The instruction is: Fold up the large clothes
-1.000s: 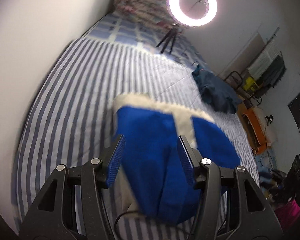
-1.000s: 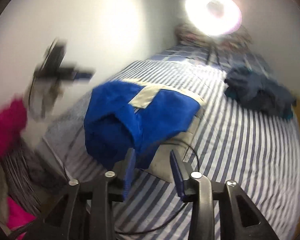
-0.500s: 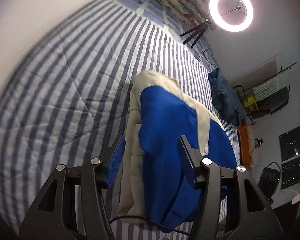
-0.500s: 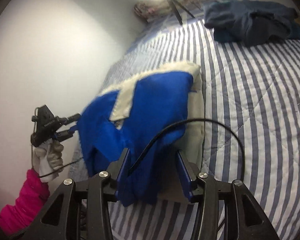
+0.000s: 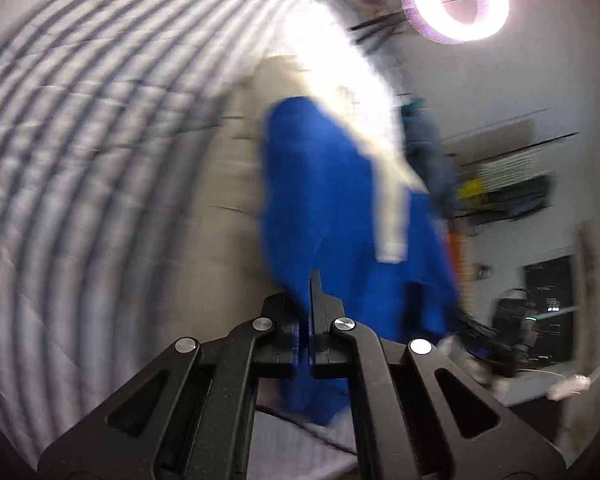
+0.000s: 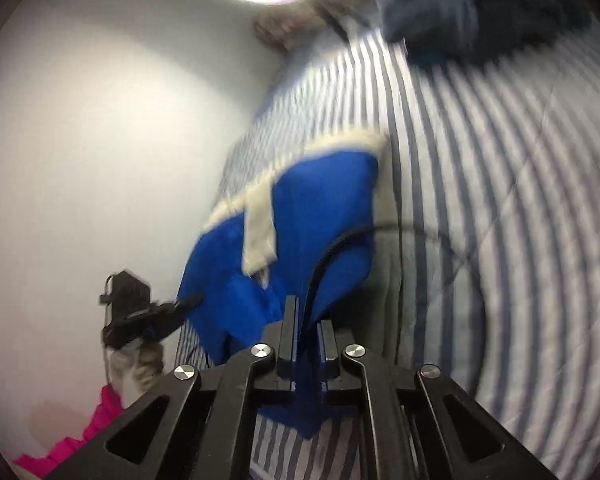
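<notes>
- While both black two-finger grippers pinch its near hem, a bright blue garment with cream trim [image 6: 300, 216] lies bunched on a blue-and-white striped quilted bedspread [image 6: 500, 208].
- Left gripper [image 5: 311, 280]: jaws drawn together, blue cloth caught between them.
- Right gripper [image 6: 305, 312]: jaws pressed on a fold of the same blue cloth, a black cable [image 6: 340, 248] looping across the garment just ahead of the fingers.
- A dark navy heap of clothing [image 6: 480, 12] sits well apart, farther up the bed, near a glowing ring light [image 5: 456, 0].
- Only the left wrist view takes in the room's far side: a blurred clothes rack [image 5: 508, 184] and a dark screen [image 5: 548, 280].
- Only the right wrist view shows a white wall [image 6: 100, 140], a pink sleeve [image 6: 96, 424] and a pale-gloved hand [image 6: 140, 364] carrying the other gripper.
</notes>
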A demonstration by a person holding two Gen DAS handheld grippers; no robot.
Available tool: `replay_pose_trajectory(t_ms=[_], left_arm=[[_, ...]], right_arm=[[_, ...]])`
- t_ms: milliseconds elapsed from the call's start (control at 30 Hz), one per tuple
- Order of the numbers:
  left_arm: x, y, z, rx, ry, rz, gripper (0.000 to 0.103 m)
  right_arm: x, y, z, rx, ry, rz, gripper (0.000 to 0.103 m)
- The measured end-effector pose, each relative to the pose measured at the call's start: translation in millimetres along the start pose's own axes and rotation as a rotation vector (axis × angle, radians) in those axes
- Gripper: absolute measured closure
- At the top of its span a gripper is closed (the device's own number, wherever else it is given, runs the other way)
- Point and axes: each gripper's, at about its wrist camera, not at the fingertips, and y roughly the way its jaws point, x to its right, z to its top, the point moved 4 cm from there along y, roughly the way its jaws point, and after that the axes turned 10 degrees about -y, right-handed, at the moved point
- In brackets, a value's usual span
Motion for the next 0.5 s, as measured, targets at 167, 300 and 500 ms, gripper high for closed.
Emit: replay_pose_trajectory(t_ms=[167, 300, 500], left_arm=[[-1, -8, 12, 0.06, 0.049, 0.062, 0.103], [13, -25, 12, 0.097, 0.097, 0.105, 0.102], [32, -84, -4, 0.185, 0.217, 0.136, 0.097]], right_arm=[[-31, 18, -12, -0.07, -0.163, -0.095, 0.096], [-42, -4, -10, -0.044, -0.253, -0.217, 0.07], [-66, -77, -12, 0.053, -0.358, -0.309, 0.069]])
